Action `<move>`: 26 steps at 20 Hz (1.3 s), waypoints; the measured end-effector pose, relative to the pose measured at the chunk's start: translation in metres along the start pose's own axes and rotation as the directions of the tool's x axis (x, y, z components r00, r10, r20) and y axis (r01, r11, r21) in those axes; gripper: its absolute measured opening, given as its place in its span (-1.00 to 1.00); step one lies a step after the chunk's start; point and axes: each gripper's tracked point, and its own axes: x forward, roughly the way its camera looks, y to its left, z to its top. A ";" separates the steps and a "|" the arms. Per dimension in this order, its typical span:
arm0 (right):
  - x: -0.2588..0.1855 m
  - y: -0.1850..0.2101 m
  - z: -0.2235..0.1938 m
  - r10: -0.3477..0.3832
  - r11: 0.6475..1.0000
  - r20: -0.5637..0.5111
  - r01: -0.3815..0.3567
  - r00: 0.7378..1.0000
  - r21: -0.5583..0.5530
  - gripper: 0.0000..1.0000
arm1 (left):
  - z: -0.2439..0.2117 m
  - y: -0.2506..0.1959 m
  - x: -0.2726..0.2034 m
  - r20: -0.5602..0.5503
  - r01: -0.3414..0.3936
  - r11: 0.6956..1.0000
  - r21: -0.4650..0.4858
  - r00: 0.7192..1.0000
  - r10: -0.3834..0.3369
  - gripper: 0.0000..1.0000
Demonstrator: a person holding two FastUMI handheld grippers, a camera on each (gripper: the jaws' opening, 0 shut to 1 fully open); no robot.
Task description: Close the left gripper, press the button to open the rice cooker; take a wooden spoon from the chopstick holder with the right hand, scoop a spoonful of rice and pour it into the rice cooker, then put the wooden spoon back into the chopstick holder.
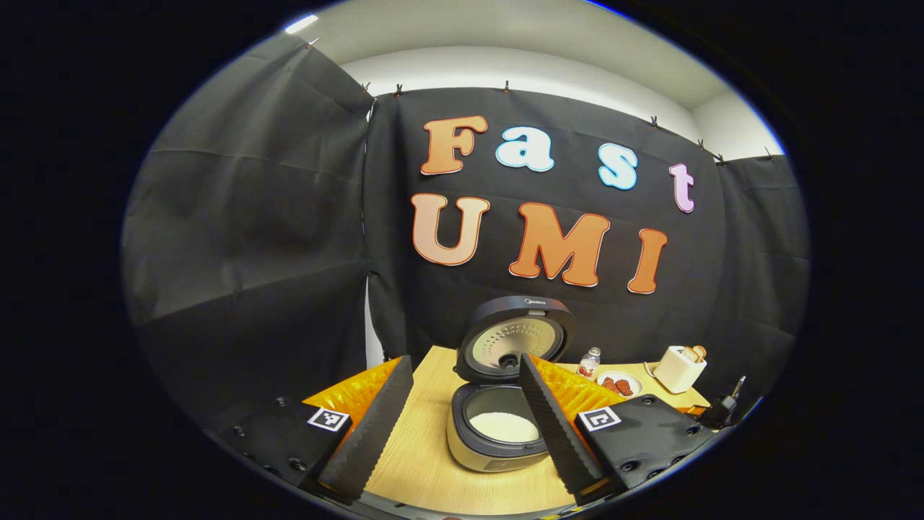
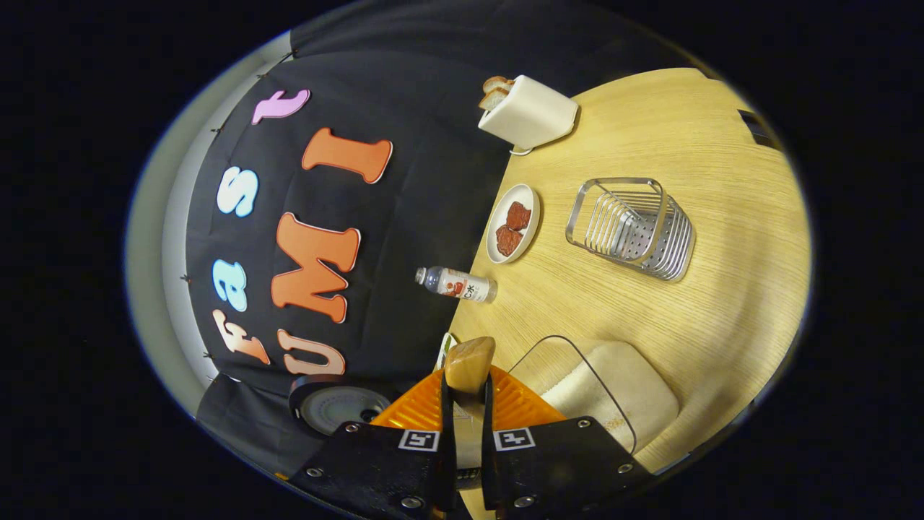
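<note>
left gripper point(image 1: 465, 422) level, fingers spread wide, nothing between them, right gripper point(image 2: 465, 404) rolled hard onto its side, fingers nearly together, clamped on wooden spoon point(image 2: 469, 365) handle

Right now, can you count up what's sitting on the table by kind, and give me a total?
Rice cooker, lid open: 1
Toaster with bread in it: 1
Plate of red pieces: 1
Bottle: 1
Wire chopstick holder: 1
Clear container of rice: 1
Total: 6
</note>
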 end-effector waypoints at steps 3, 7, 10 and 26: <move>-0.007 0.008 0.008 0.018 0.999 0.004 -0.018 1.000 0.048 -0.74 | 0.001 -0.002 0.001 0.004 0.006 1.000 -0.001 1.000 -0.006 0.96; -0.012 0.025 0.013 0.034 0.993 0.006 -0.035 0.999 0.111 -0.74 | 0.002 -0.002 0.002 0.005 0.014 1.000 -0.006 1.000 -0.014 0.96; -0.014 0.038 0.015 0.041 0.990 0.004 -0.041 0.999 0.134 -0.74 | 0.002 -0.003 0.003 0.005 0.022 1.000 -0.010 1.000 -0.022 0.96; 0.021 0.170 -0.015 0.167 0.980 -0.049 -0.161 0.985 0.116 -0.75 | -0.008 0.009 0.008 0.002 0.010 1.000 -0.009 1.000 -0.010 0.97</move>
